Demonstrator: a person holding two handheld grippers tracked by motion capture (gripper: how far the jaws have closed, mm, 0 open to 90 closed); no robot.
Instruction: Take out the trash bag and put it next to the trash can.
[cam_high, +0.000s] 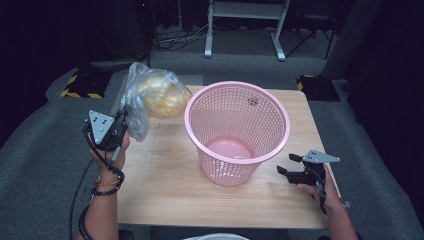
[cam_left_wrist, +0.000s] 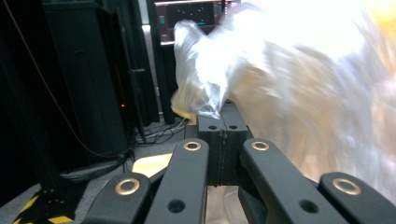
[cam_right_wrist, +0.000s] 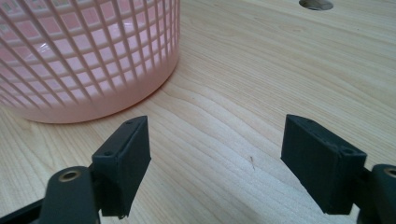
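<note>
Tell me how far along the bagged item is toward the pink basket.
Done: the left gripper has its jaws shut on the plastic bag, lifted off the table. In hand: carrying it beside the basket. Left: dropping it in; the basket looks empty. The right gripper waits open.

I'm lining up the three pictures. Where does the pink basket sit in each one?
High view: basket stands upright at the table's middle, between the two grippers.
Left gripper view: not in it; the clear bag fills the right side.
Right gripper view: its lower wall takes the upper left corner.
Shared landmark: the table's pale wood, seen under the basket in the high and right gripper views.
</note>
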